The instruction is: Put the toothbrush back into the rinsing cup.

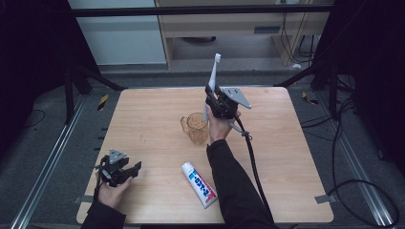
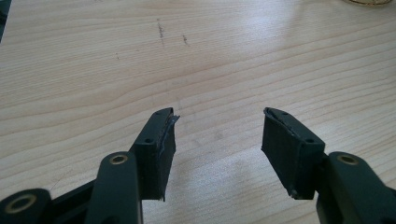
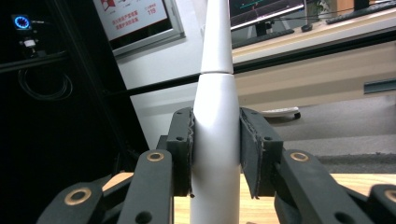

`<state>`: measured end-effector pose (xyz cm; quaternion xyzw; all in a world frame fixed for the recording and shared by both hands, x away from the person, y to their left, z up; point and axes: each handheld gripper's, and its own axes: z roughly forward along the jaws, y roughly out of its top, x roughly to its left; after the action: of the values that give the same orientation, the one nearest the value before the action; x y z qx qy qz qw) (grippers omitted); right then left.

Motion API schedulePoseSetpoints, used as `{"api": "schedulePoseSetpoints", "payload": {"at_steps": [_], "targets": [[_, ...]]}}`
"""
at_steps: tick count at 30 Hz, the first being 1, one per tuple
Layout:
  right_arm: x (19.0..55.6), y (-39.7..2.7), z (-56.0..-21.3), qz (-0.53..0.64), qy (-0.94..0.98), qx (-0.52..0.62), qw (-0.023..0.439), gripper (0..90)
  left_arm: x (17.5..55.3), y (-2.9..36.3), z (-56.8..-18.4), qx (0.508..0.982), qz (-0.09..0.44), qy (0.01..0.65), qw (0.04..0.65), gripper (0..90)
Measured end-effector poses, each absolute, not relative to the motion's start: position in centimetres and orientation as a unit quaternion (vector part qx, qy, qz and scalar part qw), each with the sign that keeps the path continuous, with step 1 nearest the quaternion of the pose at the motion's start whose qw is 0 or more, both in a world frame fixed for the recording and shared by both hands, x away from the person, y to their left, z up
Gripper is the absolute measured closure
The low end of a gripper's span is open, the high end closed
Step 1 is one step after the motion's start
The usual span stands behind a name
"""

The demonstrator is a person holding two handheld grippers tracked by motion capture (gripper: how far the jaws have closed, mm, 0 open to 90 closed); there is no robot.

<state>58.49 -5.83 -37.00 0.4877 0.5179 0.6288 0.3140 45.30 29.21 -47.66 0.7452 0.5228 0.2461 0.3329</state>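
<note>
A white electric toothbrush (image 1: 213,76) stands nearly upright, head up, above the table's middle. My right gripper (image 1: 212,98) is shut on its handle (image 3: 215,140), both pads pressed against its sides. Just below and left of that gripper sits a clear amber cup (image 1: 196,127) with a handle. A white toothpaste tube (image 1: 199,183) with blue and red print lies flat near the front edge. At the front left corner my left gripper (image 1: 136,168) rests low over the wood, its jaws wide apart (image 2: 217,140) with bare tabletop between them.
The light wooden table (image 1: 296,157) has free surface on its right half and back left. A black cable (image 1: 253,162) trails from the right gripper across the table toward the front. Black frame legs and floor cables surround the table.
</note>
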Motion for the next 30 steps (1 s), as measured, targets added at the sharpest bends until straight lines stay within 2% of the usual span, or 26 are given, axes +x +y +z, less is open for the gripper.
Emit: {"api": "schedulePoseSetpoints", "payload": {"at_steps": [30], "targets": [[59.6, -4.4, -40.0, 0.598, 0.562, 0.494, 0.289, 67.0, 45.3, 29.3, -47.6, 0.744, 0.247, 0.524, 0.333, 43.4]]}}
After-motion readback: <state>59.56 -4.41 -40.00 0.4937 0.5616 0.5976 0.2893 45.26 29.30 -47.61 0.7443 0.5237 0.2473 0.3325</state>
